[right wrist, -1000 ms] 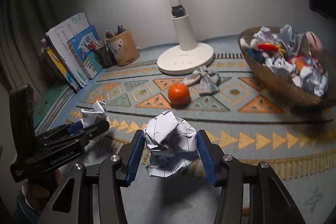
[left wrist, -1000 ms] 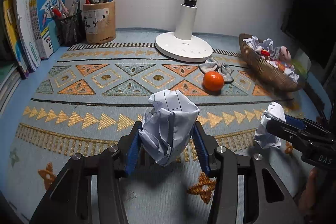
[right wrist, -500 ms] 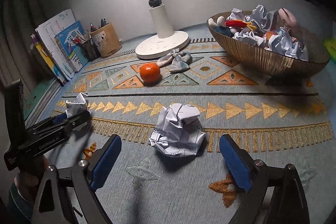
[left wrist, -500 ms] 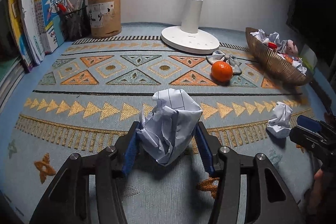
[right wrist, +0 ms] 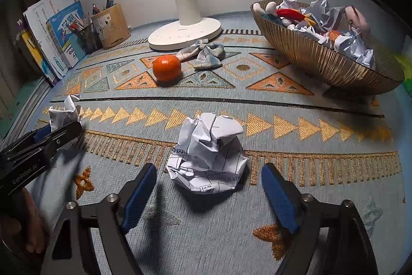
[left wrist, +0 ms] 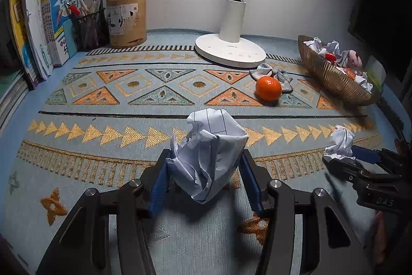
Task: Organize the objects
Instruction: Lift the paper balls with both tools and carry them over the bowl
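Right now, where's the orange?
In the left wrist view the orange sits on the patterned mat, right of centre, just in front of the plaid bow, between the lamp base and the wicker bowl.

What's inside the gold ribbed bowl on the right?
The gold ribbed bowl holds crumpled white paper balls, a red and yellow toy, a pink plush and something orange. Its bottom is hidden under the heap.

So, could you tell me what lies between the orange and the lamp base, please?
A checked cloth bow lies there, between the orange and the lamp base; the right wrist view shows it best.
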`<state>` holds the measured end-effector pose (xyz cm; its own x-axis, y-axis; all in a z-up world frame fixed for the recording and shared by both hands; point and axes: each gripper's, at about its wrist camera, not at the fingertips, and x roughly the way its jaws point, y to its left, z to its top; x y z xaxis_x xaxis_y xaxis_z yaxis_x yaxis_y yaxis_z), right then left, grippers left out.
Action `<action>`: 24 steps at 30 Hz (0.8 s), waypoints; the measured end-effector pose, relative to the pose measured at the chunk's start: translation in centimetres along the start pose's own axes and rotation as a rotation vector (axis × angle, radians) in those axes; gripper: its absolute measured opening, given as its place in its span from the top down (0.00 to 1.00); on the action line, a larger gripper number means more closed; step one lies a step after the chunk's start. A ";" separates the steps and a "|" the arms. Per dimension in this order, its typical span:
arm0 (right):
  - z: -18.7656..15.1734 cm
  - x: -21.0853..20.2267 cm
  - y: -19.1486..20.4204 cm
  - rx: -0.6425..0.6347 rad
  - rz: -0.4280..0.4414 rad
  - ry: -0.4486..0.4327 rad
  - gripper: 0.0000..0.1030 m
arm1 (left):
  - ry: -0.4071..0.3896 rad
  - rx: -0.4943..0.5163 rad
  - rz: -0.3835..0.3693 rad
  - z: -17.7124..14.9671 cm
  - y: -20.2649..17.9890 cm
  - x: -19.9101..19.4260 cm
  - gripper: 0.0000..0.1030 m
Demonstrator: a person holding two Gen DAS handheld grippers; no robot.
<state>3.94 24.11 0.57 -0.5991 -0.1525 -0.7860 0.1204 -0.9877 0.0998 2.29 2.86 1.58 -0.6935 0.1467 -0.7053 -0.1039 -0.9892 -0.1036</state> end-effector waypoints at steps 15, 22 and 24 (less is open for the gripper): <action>0.1 -0.6 0.4 -0.020 -0.021 -0.031 0.44 | -0.004 0.003 -0.006 -0.1 -0.1 -0.1 0.51; 0.1 -0.7 0.5 -0.025 -0.024 -0.039 0.44 | -0.004 0.004 -0.005 -0.1 -0.1 -0.1 0.51; 0.1 -0.8 0.4 -0.025 -0.028 -0.045 0.44 | -0.004 0.004 -0.005 -0.1 -0.1 0.0 0.51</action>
<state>4.42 23.79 1.30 -0.6375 -0.1272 -0.7599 0.1227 -0.9905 0.0628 2.39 2.96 1.56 -0.6959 0.1519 -0.7019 -0.1105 -0.9884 -0.1043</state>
